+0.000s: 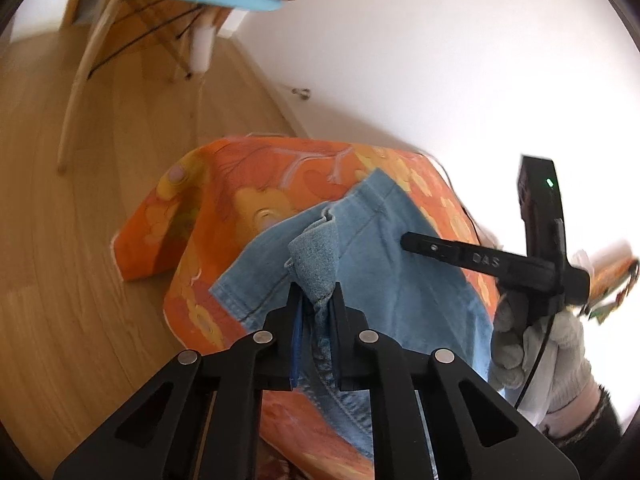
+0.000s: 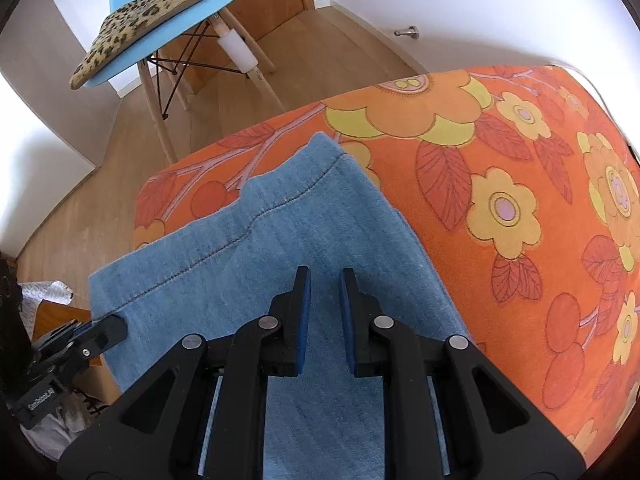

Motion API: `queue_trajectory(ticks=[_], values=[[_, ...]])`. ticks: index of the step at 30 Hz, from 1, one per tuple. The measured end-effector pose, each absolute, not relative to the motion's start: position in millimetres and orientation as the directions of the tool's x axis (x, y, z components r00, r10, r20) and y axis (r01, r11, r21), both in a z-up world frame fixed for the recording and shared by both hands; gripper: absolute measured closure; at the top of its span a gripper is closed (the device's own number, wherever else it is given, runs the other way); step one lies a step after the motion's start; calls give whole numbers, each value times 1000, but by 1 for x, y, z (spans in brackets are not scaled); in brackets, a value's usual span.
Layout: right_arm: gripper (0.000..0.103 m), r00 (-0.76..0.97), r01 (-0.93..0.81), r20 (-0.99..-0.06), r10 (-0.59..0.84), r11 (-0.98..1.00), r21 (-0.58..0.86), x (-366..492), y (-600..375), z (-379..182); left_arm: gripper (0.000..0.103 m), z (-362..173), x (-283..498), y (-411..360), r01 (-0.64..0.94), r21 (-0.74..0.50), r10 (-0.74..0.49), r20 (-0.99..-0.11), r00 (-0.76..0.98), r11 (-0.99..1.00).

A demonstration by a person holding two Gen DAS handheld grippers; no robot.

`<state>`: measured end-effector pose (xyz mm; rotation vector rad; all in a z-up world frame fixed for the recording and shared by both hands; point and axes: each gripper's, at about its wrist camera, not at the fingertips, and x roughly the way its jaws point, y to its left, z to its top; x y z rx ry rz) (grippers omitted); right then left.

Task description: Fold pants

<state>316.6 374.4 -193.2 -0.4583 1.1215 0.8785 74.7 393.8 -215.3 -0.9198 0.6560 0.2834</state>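
Light blue denim pants [image 1: 400, 292] lie on a table covered by an orange flowered cloth [image 1: 248, 184]. My left gripper [image 1: 316, 300] is shut on a raised fold of the denim at the near edge, and the cloth stands up between its pads. My right gripper [image 1: 404, 240], held by a gloved hand [image 1: 536, 344], points down with its tips at the flat denim further right. In the right wrist view the right gripper [image 2: 325, 276] shows a narrow gap with nothing pinched, over the pants [image 2: 280, 232]. The left gripper [image 2: 116, 326] is at the denim's lower left edge.
A blue chair with a leopard-print cushion [image 2: 172, 8] stands on the wooden floor [image 2: 100, 208] beyond the table's far edge. The flowered cloth [image 2: 500, 160] is bare to the right of the pants. A cardboard box and clutter [image 2: 52, 316] lie below the table's left side.
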Motion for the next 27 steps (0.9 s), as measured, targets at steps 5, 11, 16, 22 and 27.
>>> queue_trajectory(ticks=[5,11,16,22,27], values=[[88,169,-804,-915,366,588,87,315,377,-195,65,-232,66,406,-546,-654,-43,-660,750,524],[88,150,-833,-908,392,545,97,293,376,-184,58,-237,51,435,-643,-602,60,-706,705,474],[62,100,-913,-893,439,398,93,225,371,-164,58,-247,39,460,-643,-665,-9,-698,716,378],[54,154,-978,-912,381,189,-86,129,381,-182,58,-227,47,474,-635,-678,-64,-701,711,369],[54,396,-917,-870,294,83,-389,82,390,-221,58,-206,52,472,-604,-671,-66,-691,720,429]])
